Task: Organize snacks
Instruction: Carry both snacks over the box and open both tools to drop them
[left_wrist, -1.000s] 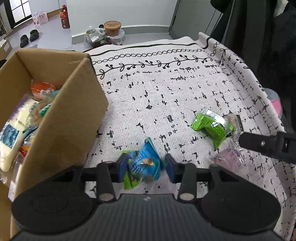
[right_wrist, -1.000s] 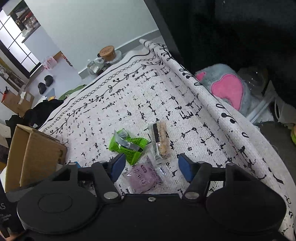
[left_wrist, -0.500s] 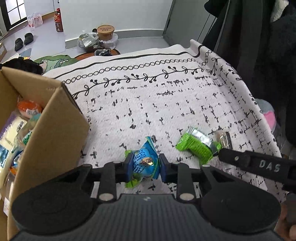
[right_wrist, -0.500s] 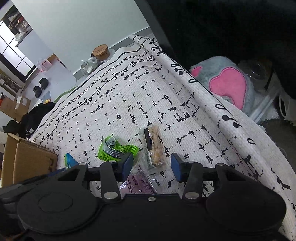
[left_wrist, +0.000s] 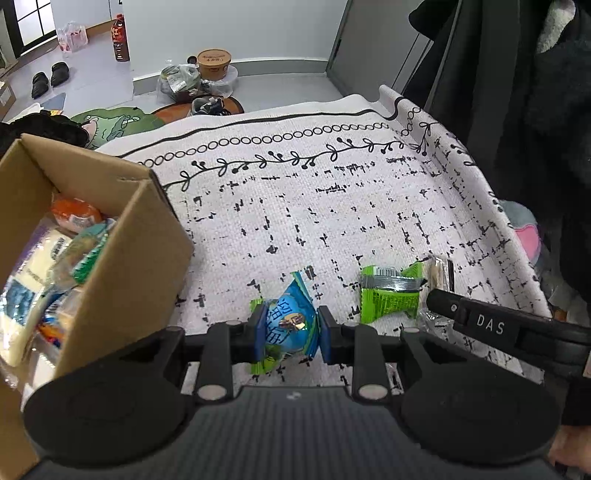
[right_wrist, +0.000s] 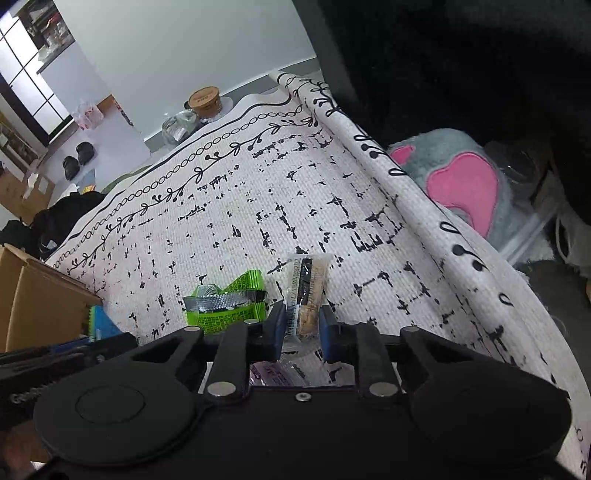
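Observation:
My left gripper (left_wrist: 290, 332) is shut on a blue and green snack packet (left_wrist: 288, 323), held above the white patterned cloth (left_wrist: 314, 206). An open cardboard box (left_wrist: 122, 266) with several snacks inside stands just to its left. My right gripper (right_wrist: 302, 328) is shut on a clear-wrapped brown snack bar (right_wrist: 308, 291); the bar also shows in the left wrist view (left_wrist: 437, 271). A green packet (right_wrist: 225, 304) lies on the cloth to the left of the bar, also seen in the left wrist view (left_wrist: 389, 295). A pale purple packet (right_wrist: 273, 373) lies under the right gripper.
A grey and pink plush (right_wrist: 461, 184) lies off the cloth's right edge (right_wrist: 406, 184). Dark clothing (left_wrist: 517, 92) hangs at the right. Shoes (left_wrist: 48, 74), a bottle (left_wrist: 120, 38) and a lidded tub (left_wrist: 214, 62) are on the floor beyond the cloth.
Both grippers have closed: the left on the blue packet and lifted it back, the right moved forward past the purple packet and shut on the snack bar.

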